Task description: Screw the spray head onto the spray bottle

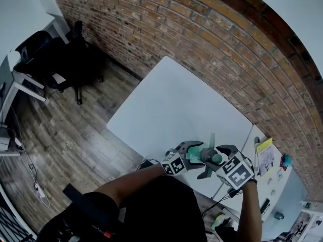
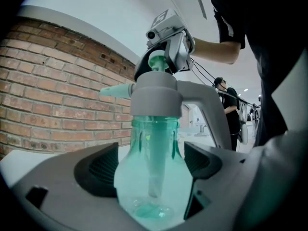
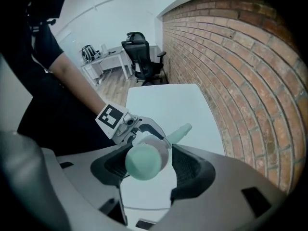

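One clear teal plastic spray bottle (image 2: 134,182) is held in the air over the near part of one white rectangular table (image 1: 166,105), not resting on it. A single thin dip tube (image 2: 154,179) runs down inside the bottle. One grey plastic spray head (image 2: 156,97) sits on the bottle's neck. It has one teal nozzle (image 2: 115,90) projecting to one side, one grey trigger lever (image 2: 211,114) sloping down the opposite side, and one rounded teal cap (image 3: 143,161) on top. Two hand-held grippers are in use. The left gripper (image 2: 153,163) lies roughly level, its two jaws set wide and clamped on the bulbous body of the bottle, one ribbed black pad (image 2: 103,167) against each flank. The right gripper (image 3: 150,163) comes in steeply from above, its two jaws closed on the spray head, with the teal cap and grey collar between the pads. Each gripper carries one cube with square markers; the left gripper's cube (image 1: 174,164) and the right gripper's cube (image 1: 237,171) are both visible in the head view. The person's two bare forearms reach in from below in that view. Past the table, one red brick wall (image 1: 202,39) runs along its far side. One black office chair (image 1: 48,54) stands on the wooden plank floor (image 1: 65,135), well apart from the table. A second person stands far back in the left gripper view.
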`<state>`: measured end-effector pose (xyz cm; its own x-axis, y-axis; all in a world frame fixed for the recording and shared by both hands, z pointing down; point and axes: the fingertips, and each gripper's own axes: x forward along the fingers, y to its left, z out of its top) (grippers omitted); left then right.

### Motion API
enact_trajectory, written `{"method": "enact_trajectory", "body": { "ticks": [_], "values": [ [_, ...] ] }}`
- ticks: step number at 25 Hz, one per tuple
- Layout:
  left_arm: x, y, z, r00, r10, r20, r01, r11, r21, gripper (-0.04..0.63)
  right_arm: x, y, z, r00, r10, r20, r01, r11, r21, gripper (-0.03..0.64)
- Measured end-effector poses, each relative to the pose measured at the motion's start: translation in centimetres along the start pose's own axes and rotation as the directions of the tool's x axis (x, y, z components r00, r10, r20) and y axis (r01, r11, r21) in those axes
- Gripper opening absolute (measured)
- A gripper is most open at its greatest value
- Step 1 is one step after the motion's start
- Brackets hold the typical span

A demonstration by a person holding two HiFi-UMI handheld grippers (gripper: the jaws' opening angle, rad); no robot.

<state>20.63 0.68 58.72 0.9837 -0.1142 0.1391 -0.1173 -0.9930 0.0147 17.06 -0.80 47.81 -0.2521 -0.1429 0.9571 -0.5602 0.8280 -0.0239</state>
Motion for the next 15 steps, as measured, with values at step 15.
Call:
{"method": "enact_trajectory", "body": {
  "ticks": [15],
  "values": [
    [0.0, -0.1, -0.2, 0.998, -0.052, -0.017, 0.052, 0.999, 0.007, 0.417, -1.1, 1.7, -0.5, 0.987, 0.065, -0.149, -0.139, 0.817, -0.560, 0.259]
  ]
}}
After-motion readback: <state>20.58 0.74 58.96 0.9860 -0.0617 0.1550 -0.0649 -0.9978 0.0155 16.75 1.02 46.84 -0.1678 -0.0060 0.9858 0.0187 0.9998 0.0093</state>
